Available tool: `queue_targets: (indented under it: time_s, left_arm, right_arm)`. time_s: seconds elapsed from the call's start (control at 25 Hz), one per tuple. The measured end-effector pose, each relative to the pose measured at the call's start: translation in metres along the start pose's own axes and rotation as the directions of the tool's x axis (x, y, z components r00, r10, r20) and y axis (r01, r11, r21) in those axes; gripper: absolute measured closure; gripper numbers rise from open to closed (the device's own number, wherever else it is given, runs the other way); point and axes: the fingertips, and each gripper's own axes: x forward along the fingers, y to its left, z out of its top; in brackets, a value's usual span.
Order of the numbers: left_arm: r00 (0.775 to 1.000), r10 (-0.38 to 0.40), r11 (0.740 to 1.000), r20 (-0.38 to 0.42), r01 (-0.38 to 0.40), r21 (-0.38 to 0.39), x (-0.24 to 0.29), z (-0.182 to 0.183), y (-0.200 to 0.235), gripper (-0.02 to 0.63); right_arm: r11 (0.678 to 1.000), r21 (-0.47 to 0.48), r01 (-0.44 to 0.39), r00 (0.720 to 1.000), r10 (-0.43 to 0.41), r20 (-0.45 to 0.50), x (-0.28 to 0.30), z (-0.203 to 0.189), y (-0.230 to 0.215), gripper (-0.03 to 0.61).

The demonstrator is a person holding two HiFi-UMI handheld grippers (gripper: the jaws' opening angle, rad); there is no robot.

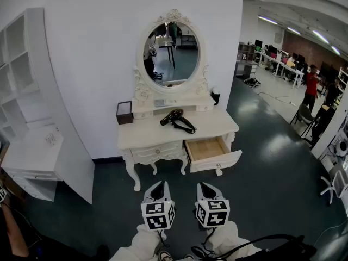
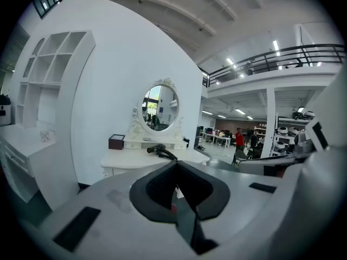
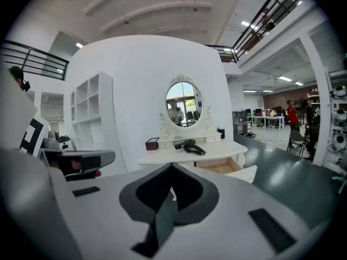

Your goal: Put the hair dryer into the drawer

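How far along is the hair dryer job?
Done: the drawer stands open. In hand: nothing; the left gripper and right gripper are both shut, empty, and short of the dressing table. Left: the hair dryer lies on that table; grasp it and put it in the drawer.

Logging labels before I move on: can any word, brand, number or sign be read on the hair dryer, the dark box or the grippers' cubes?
No text can be read in any view.
On the hair dryer: no brand can be made out, too small.
On the dark box: no label shows.
On the cubes of the left gripper and right gripper: black-and-white square markers only, no letters or digits.
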Motion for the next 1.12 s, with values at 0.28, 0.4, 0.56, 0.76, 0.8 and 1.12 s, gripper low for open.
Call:
queue_targets:
  time_s: [0.28,0.4,0.56,0.76,0.8,1.12]
  left_arm:
    - [1.0,-0.016,1.0,-0.005,0.016,0.022,0.007,-0.001,0.016,0.617]
    - [1.0,-0.024,0.999,-0.007,0.024,0.028,0.01,0.001,0.026,0.617]
    - [0.999,-0.042,0.998,-0.014,0.042,0.039,0.014,0.001,0.036,0.617]
    - [0.998,-0.054,0.998,-0.035,0.055,0.036,0.022,-0.008,0.046,0.617]
    - [0.997,-0.059,0.998,-0.045,0.06,0.033,0.024,-0.012,0.047,0.617]
    - [0.995,-0.047,0.998,-0.085,0.05,0.038,0.06,-0.028,0.058,0.617]
  right_arm:
    - [1.0,0.014,0.006,1.0,-0.006,-0.007,0.016,-0.002,0.011,0.518]
    - [0.998,0.065,0.002,1.0,-0.001,-0.009,0.025,-0.005,0.017,0.518]
    - [0.996,0.092,0.006,1.0,-0.006,-0.006,0.031,-0.008,0.023,0.517]
    - [0.993,0.118,0.023,1.0,-0.02,-0.024,0.039,-0.018,0.025,0.517]
    - [0.992,0.121,0.027,0.999,-0.023,-0.031,0.04,-0.021,0.024,0.517]
    - [0.989,0.142,0.052,0.997,-0.045,-0.055,0.074,-0.03,-0.001,0.517]
